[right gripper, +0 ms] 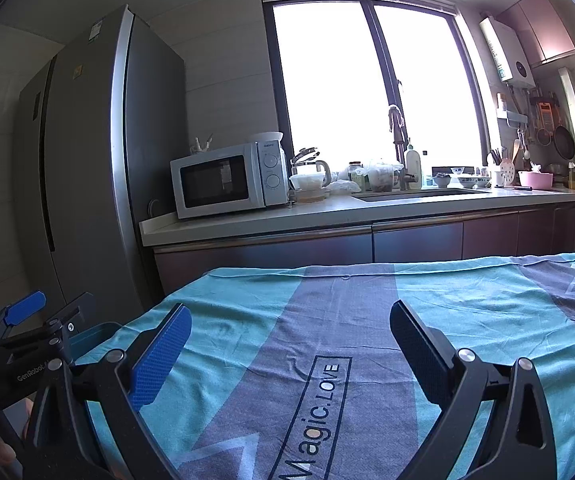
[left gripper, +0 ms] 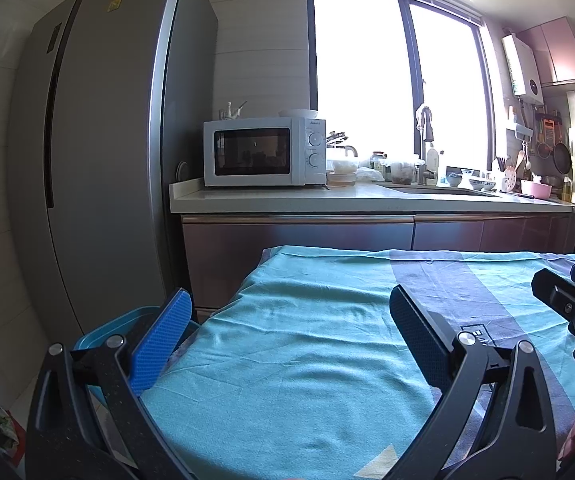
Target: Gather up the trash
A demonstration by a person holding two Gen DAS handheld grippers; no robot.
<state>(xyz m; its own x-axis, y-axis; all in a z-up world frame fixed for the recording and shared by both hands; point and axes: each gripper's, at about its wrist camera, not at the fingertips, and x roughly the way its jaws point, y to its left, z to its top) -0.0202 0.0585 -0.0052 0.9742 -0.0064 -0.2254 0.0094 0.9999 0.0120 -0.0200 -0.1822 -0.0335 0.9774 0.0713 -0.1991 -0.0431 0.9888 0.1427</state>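
Both grippers, left (left gripper: 287,320) and right (right gripper: 287,332), hover with fingers spread and empty over the cloth-covered table (right gripper: 327,300); a blue bin (left gripper: 99,336), probably for trash, waits beside it.

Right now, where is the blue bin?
The blue bin sits low off the table's left edge, behind the left gripper, near the fridge.

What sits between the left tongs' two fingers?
Only bare teal cloth shows between the open left tongs in the left wrist view.
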